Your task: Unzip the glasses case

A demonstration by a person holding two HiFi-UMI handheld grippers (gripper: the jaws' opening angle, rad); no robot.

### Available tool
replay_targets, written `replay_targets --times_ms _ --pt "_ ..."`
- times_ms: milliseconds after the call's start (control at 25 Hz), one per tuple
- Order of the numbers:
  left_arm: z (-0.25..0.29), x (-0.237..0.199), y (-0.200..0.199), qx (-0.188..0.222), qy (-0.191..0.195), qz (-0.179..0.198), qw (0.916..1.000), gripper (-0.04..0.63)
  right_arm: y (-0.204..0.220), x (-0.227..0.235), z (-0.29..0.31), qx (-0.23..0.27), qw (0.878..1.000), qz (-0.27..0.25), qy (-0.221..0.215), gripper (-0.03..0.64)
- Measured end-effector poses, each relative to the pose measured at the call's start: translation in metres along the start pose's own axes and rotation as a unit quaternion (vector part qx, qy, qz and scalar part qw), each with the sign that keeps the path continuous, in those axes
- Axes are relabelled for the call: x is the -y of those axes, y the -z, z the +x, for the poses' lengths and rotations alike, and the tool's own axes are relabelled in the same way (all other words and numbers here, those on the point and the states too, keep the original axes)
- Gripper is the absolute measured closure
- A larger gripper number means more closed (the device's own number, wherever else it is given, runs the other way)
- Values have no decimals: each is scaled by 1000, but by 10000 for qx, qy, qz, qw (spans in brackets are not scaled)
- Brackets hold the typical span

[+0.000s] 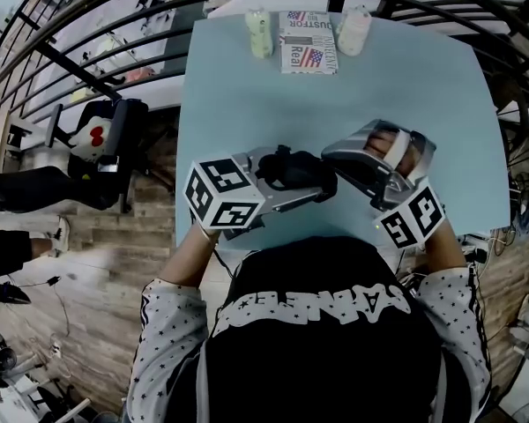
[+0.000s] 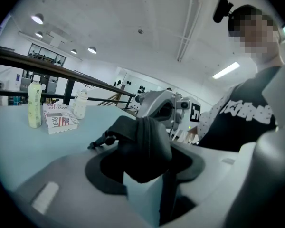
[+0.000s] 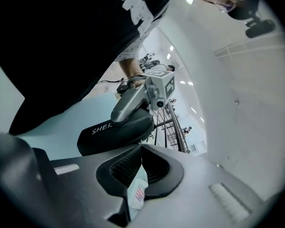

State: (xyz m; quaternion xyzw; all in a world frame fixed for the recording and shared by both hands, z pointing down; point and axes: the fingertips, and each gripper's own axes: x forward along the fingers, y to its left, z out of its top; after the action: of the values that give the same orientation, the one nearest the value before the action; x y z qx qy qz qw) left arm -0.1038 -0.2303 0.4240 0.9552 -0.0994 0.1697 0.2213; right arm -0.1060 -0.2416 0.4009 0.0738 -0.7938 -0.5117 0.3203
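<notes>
Glasses case (image 2: 149,141), matte black, rounded, clamped in left hand-held gripper (image 2: 145,167); right hand-held gripper (image 3: 141,150) pinched shut.

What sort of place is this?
Probably a mezzanine in a large indoor hall, not a home: a black metal railing runs past the pale blue table, under a high white ceiling with strip lights.

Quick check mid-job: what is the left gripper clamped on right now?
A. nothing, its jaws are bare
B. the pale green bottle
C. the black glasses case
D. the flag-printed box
C: the left gripper has the black glasses case clamped between its jaws, while the pale green bottle and the flag-printed box stand apart from it, far back on the table.
</notes>
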Motion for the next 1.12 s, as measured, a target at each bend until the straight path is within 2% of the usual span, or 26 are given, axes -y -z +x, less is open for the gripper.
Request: replay_targets --times_ms 120,240,520,840,1120 --pt "2 -2 5 -66 4 -26 10000 595 3 -6 4 -334 9947 -962 -164 609" --pt "2 -4 6 -18 -17 -131 9999 595 5 -6 7 -475 9901 -1302 -231 609" --pt "5 -1 5 -109 105 -178 9997 595 3 -4 5 -498 9867 -1538 -174 608" --pt "9 4 8 -246 30 -87 9997 595 -2 -3 3 -538 9829 -1755 -112 607" --pt "7 3 10 -117 40 -161 9998 595 -2 -4 4 -420 9916 -1223 1 607"
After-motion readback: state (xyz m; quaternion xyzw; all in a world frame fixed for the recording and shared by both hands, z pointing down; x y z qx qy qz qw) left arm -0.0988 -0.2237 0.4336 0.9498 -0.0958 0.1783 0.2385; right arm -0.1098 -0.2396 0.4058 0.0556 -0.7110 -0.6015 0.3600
